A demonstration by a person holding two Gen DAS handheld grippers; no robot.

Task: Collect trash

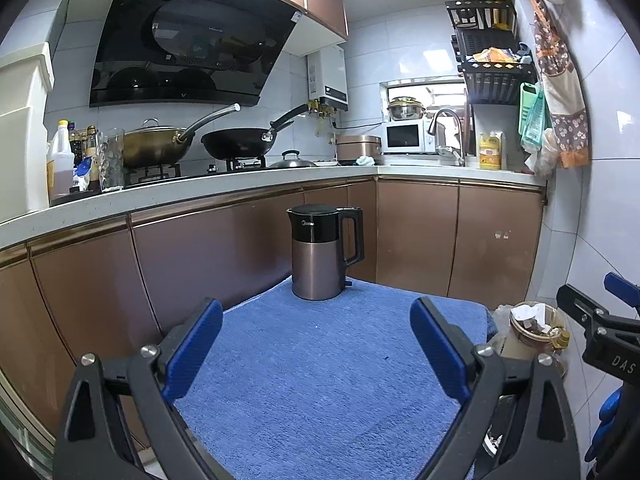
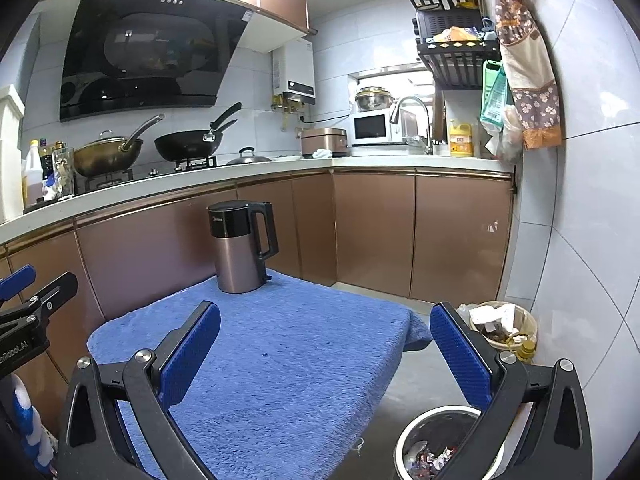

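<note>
Both your claws stand wide and hold nothing: left gripper, right gripper; no loose trash shows on the blue towel between the fingers; collected scraps lie in the steel bin just below your right claw, more in the wicker basket beyond it; risk: a sweep forward could topple the kettle ahead on the towel's far edge; cabinets close the space behind.

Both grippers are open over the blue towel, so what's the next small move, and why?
Probably nothing more to pick up: pull both back. The blue towel holds only the kettle, with no loose trash on it, while wrappers already lie in the bin. The left gripper and right gripper are empty, jaws wide apart.
</note>
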